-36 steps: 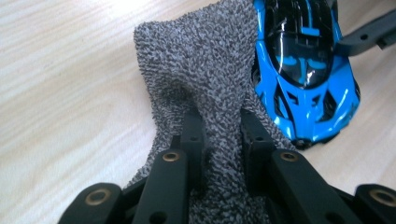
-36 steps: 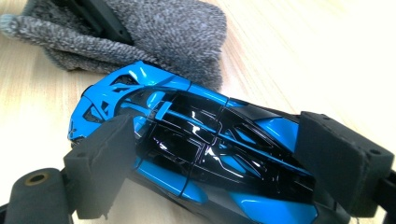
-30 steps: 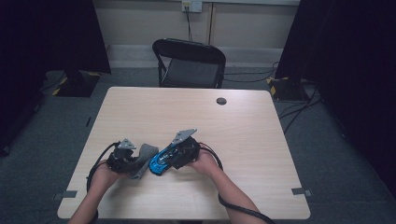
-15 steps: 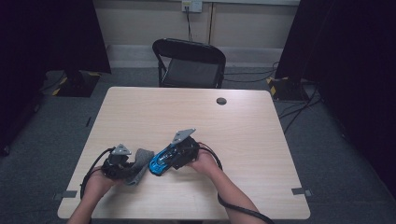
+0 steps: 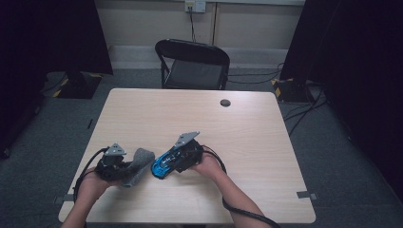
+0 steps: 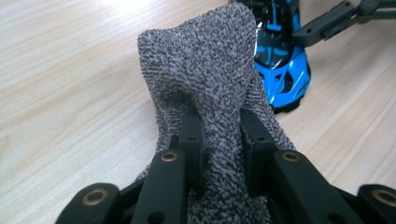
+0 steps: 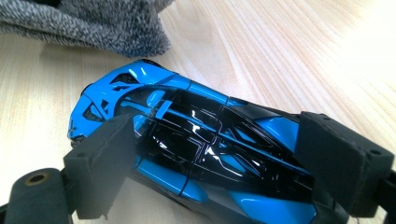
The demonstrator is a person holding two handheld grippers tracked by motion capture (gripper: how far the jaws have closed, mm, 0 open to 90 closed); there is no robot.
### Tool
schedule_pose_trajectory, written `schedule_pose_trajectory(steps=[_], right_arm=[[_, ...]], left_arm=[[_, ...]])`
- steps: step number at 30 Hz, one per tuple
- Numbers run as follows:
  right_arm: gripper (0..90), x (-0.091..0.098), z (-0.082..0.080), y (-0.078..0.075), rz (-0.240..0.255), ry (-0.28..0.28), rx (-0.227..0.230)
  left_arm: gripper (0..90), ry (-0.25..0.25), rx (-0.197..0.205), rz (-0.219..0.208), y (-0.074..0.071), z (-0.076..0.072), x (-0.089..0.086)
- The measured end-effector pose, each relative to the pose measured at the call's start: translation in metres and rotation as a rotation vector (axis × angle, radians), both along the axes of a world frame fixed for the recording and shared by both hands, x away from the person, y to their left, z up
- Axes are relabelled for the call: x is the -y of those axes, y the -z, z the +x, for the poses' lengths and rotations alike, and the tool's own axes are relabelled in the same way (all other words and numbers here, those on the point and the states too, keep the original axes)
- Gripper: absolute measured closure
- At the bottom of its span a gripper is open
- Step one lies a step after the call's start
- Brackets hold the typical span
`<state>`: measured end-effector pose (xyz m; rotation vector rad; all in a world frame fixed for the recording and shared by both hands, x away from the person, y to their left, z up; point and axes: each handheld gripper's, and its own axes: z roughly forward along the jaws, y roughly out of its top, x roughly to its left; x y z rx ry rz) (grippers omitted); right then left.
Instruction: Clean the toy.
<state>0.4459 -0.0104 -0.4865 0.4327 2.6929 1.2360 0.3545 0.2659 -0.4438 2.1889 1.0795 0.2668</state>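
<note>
- On the near left of the table [image 5: 247, 137], my two tools work side by side, each with one item.
- Left tool [image 5: 124, 170]: clenched on the grey cloth [image 6: 205, 70]. Both black jaws pinch a bunched fold near its middle, and the free end stands up ahead of them.
- Grey cloth: looped, nubbly terry weave, mottled grey, thick for its size. I judge it light, soft and fully limp; it will drape and fold wherever it is unsupported. A pinch on a gathered fold, as now, looks secure; a hold on a single edge would let the rest trail.
- Right tool [image 7: 224, 163]: jaws spread wide across the toy car [image 7: 187, 140], one foam-faced pad on each flank around mid-body, grasping it.
- Toy car: low, wedge-shaped sports body, glossy bright blue with black panels and vents, hard shell with sharp highlights. It lies on the table just beside the cloth, nose toward it; whether they touch I cannot tell.
- Handling of the car, in my judgement: light, rigid, slick on its lacquered surfaces. The flat flanks are the sound place to hold; the tapered nose would likely slip out. Thin fins and wheels look breakable under a hard squeeze.
- Table: pale wood-grain laminate, smooth and matt, with a small dark round fitting [image 5: 225, 102] near the far edge.
- Beyond the table: a black folding chair [image 5: 192, 64].
</note>
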Motion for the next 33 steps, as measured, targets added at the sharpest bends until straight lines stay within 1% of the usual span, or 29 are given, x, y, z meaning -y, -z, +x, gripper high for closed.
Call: schedule_pose_trajectory(steps=[4, 5, 8, 9, 13, 15, 20, 22, 24, 26, 29, 33], right_arm=[[12.7, 0.000, -0.001, -0.001, -0.008, 0.011, 0.000], [13.3, -0.001, -0.001, -0.002, -0.008, 0.020, -0.006], [14.9, -0.001, 0.000, -0.006, -0.035, 0.029, -0.011], [14.7, -0.001, 0.000, -0.008, -0.037, 0.041, -0.011], [14.8, 0.006, 0.004, -0.017, -0.002, 0.052, -0.033], [14.8, 0.011, 0.005, -0.021, 0.012, 0.056, -0.028], [15.0, 0.027, 0.005, -0.030, 0.010, 0.065, -0.025], [15.1, 0.036, 0.006, -0.033, 0.012, 0.081, -0.025], [15.2, 0.046, 0.007, -0.036, 0.019, 0.100, -0.029], [15.2, 0.056, 0.009, -0.038, 0.022, 0.113, -0.027], [15.4, 0.069, 0.010, -0.041, 0.009, 0.125, -0.029], [15.4, 0.085, 0.012, -0.047, 0.028, 0.153, -0.029]], left_arm=[[74.1, -0.001, 0.018, -0.006, -0.004, 0.002, 0.002], [74.1, 0.000, 0.019, -0.008, -0.005, 0.002, 0.002], [74.1, -0.003, 0.027, -0.007, -0.010, 0.005, 0.003], [74.1, 0.000, 0.032, -0.007, -0.012, 0.006, 0.003], [74.0, 0.007, 0.054, -0.019, -0.021, 0.009, 0.007], [73.8, 0.011, 0.054, -0.027, -0.025, 0.011, 0.011], [73.7, 0.036, 0.064, -0.025, -0.031, 0.016, 0.024], [73.7, 0.045, 0.064, -0.025, -0.032, 0.017, 0.027], [73.7, 0.056, 0.072, -0.036, -0.037, 0.019, 0.037], [73.7, 0.071, 0.080, -0.030, -0.041, 0.021, 0.043], [73.7, 0.087, 0.089, -0.029, -0.047, 0.023, 0.052], [73.7, 0.104, 0.102, -0.038, -0.053, 0.027, 0.063]])
